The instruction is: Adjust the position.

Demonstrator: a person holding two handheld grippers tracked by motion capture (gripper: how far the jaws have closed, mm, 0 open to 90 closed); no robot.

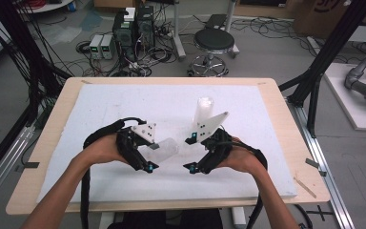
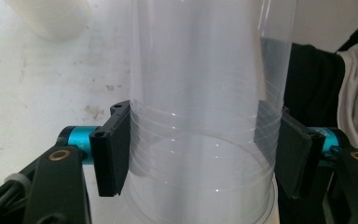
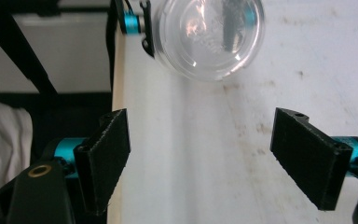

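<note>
Left gripper fingers clenching clear plastic cup across its ribbed band near the rim, holding it tipped above the white surface. Right gripper fingers standing released, nothing between. Judging cup light, thin-walled, slick, likely buckling under a hard squeeze; gripping the stiffer ribbed band looking safest. Right gripper view showing cup's round base end-on; high view adding a 2nd cup standing behind.
</note>
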